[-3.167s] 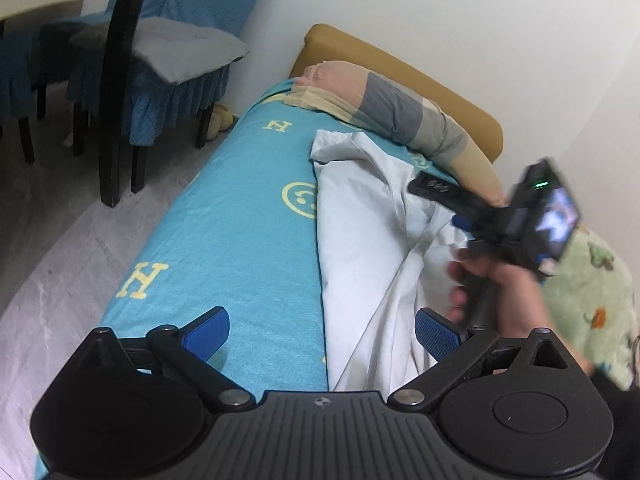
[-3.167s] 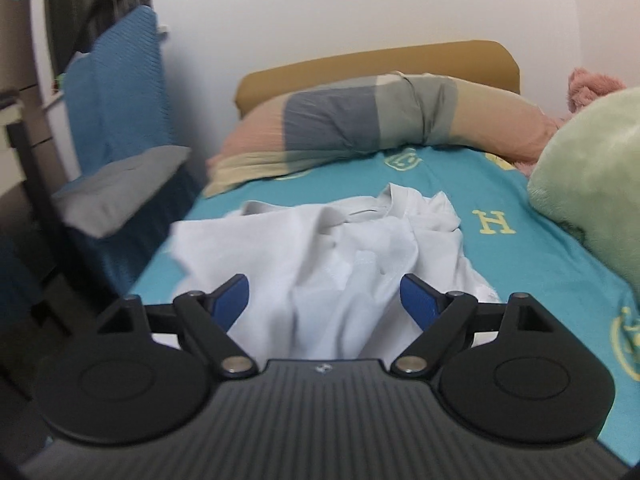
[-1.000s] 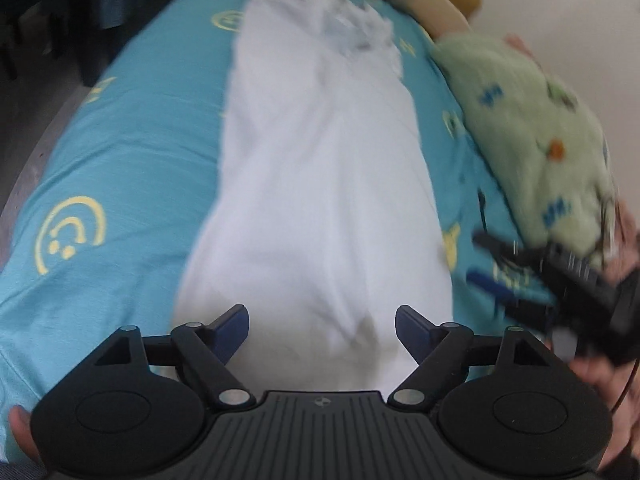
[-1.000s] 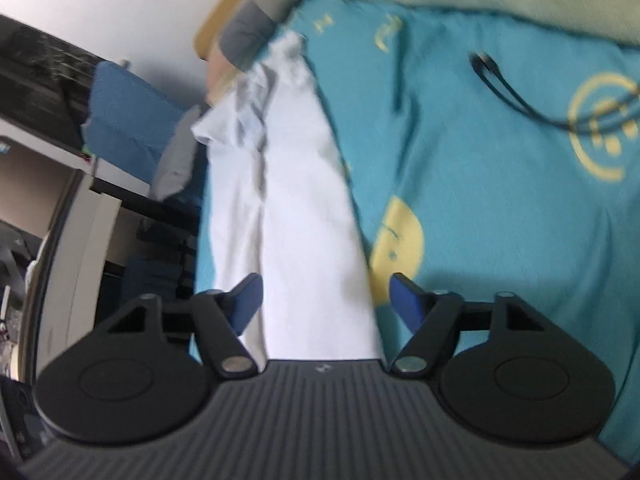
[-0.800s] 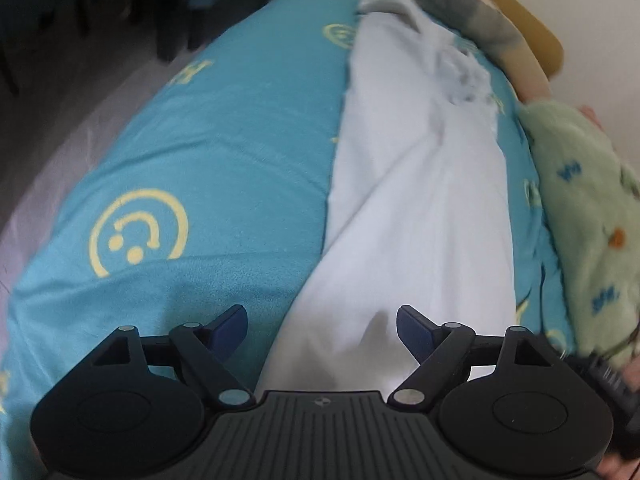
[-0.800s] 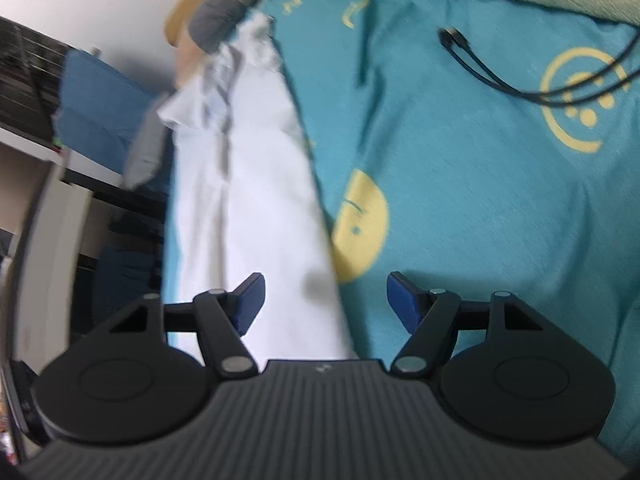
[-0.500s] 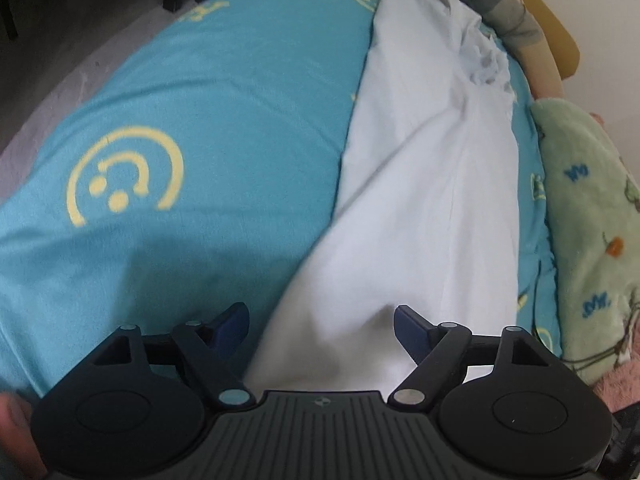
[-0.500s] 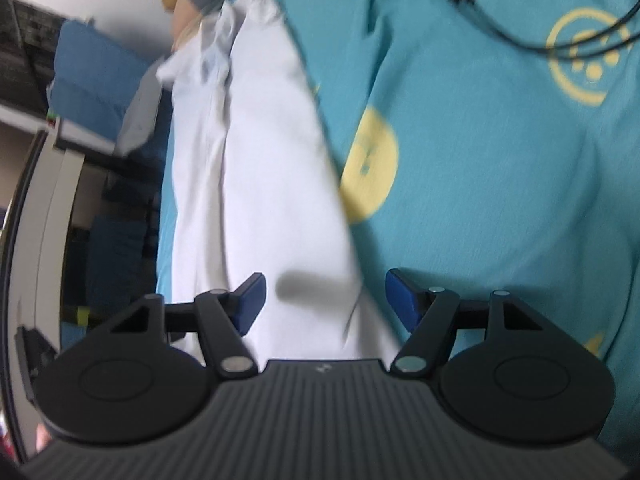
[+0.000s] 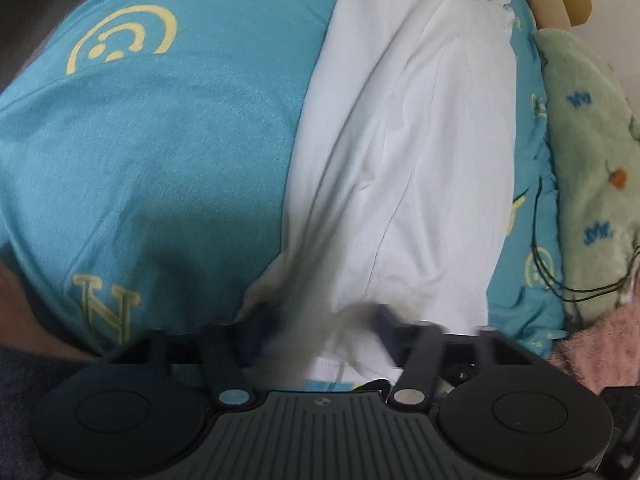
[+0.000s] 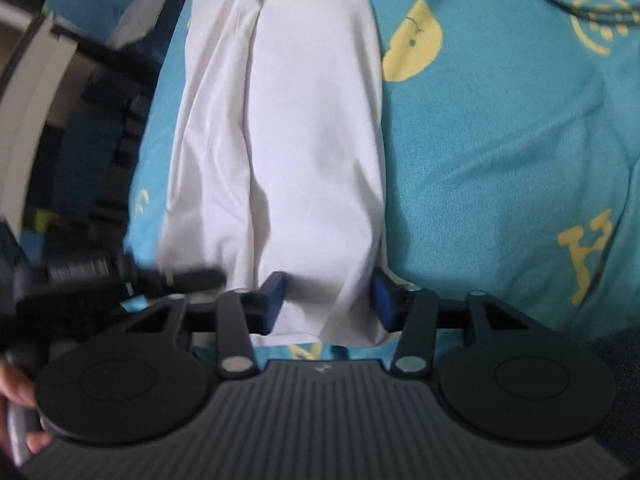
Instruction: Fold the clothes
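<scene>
The shirt [image 9: 404, 152] runs lengthwise away from me; its hem sits between both my fingers [image 9: 320, 322] [image 10: 330, 296], all apart.

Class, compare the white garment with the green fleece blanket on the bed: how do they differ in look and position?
The white garment is plain; the green blanket bears small blue and orange motifs. The garment lies stretched lengthwise along the bed's middle; the blanket sits bunched at the side. The garment looks thin and creased, the blanket fluffy. Both rest on the teal sheet.
</scene>
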`<state>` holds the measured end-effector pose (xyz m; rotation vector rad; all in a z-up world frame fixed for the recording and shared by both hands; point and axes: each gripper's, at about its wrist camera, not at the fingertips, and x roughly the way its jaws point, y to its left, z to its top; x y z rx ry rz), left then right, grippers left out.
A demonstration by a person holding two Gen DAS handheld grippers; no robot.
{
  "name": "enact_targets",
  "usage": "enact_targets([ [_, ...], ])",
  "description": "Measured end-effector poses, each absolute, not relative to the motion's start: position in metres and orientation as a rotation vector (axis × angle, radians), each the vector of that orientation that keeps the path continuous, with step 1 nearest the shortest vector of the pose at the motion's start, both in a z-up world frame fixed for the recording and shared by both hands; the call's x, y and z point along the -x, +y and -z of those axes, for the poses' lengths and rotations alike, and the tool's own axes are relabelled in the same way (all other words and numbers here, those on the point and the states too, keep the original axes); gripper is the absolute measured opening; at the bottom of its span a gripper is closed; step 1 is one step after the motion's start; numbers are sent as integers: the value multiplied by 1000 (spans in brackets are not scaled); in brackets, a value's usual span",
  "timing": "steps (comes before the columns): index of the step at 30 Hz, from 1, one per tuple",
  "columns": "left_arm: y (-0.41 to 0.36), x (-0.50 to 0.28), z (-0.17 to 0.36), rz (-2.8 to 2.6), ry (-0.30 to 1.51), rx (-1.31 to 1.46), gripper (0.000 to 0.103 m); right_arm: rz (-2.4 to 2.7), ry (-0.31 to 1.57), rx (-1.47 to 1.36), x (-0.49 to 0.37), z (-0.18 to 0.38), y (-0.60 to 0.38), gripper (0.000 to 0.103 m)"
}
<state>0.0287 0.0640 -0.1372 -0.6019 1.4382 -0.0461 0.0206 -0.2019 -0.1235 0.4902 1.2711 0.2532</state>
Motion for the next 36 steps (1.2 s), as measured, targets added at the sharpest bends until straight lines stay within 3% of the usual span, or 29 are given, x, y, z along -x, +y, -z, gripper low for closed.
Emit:
enact_targets([
  [3,47,-24,133,20,1409,536,73,-246,1266,-382,-19,119,-191,15],
  [4,42,-22,130,17,1398,510,65,-246,1258,-383,-18,117,-192,12],
  [5,40,-20,128,15,1388,510,44,-247,1250,-385,-17,115,-192,10],
  [6,39,-17,125,13,1377,510,33,-247,1241,-388,-16,113,-193,9],
  [7,41,-15,122,10,1368,526,12,-245,1221,-419,-14,108,-197,9],
  [8,46,-13,120,7,1361,560,6,-242,1201,-450,-12,103,-202,8],
  [24,101,37,-61,165,944,822,4,-304,770,-625,38,-46,-243,7],
  [31,105,92,-45,180,938,856,4,-265,748,-609,88,-44,-258,7],
  [36,121,86,-30,155,942,863,4,-255,728,-636,83,-39,-264,8],
])
